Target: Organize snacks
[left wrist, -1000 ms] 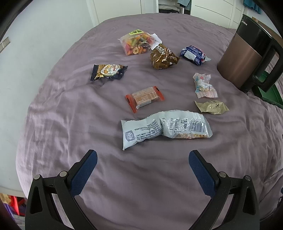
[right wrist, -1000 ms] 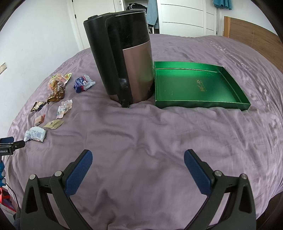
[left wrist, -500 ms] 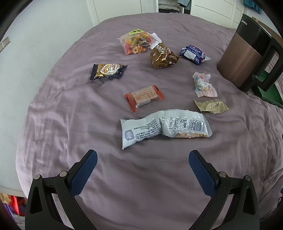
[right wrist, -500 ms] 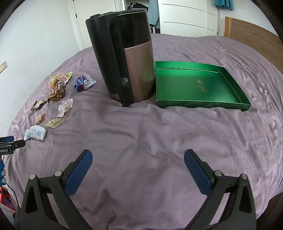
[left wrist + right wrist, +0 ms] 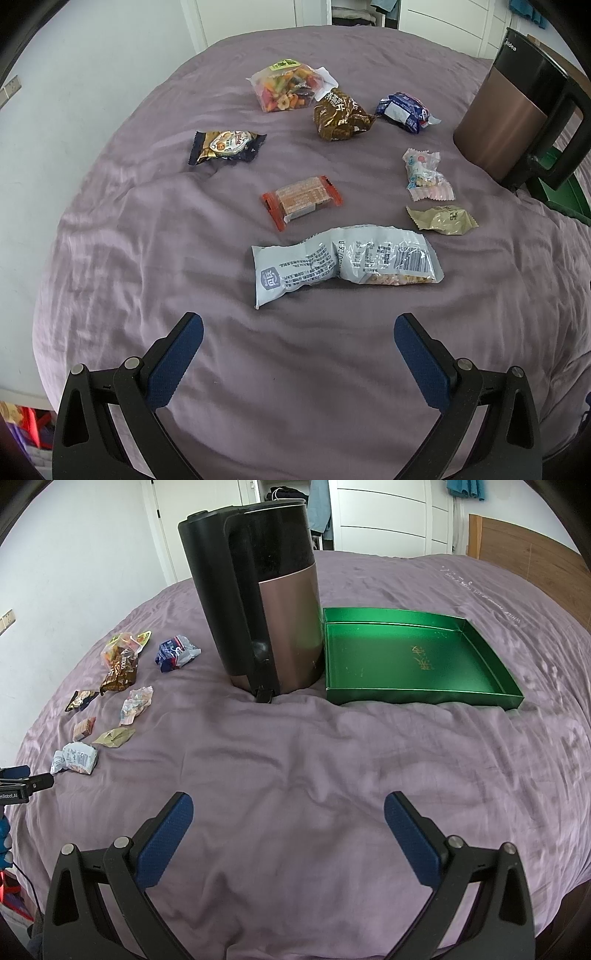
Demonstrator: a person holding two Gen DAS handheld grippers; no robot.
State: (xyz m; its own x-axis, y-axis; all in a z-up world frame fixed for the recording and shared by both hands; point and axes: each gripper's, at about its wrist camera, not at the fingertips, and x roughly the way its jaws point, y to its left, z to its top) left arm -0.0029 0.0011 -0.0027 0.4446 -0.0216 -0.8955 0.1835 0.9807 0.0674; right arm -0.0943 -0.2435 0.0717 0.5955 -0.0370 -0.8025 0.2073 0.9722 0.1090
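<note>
Several snack packets lie on a purple bedsheet (image 5: 147, 258). In the left wrist view my left gripper (image 5: 298, 328) is open and empty, just short of a long pale-blue packet (image 5: 343, 262). Beyond it lie an orange bar (image 5: 301, 199), a dark cookie packet (image 5: 225, 146), a mixed dried-fruit bag (image 5: 286, 88), a brown packet (image 5: 340, 116), a blue packet (image 5: 404, 110), a pink candy packet (image 5: 424, 175) and a tan packet (image 5: 443, 219). In the right wrist view my right gripper (image 5: 288, 812) is open and empty over bare sheet, with an empty green tray (image 5: 417, 698) ahead right.
A tall black and copper kettle (image 5: 258, 602) stands between the snacks and the tray; it also shows at the right of the left wrist view (image 5: 517, 110). White wardrobe doors (image 5: 388, 513) and a wooden headboard (image 5: 524, 550) are behind the bed.
Both views have drifted only slightly; the right gripper has edged a little left. Nothing was picked up or moved.
</note>
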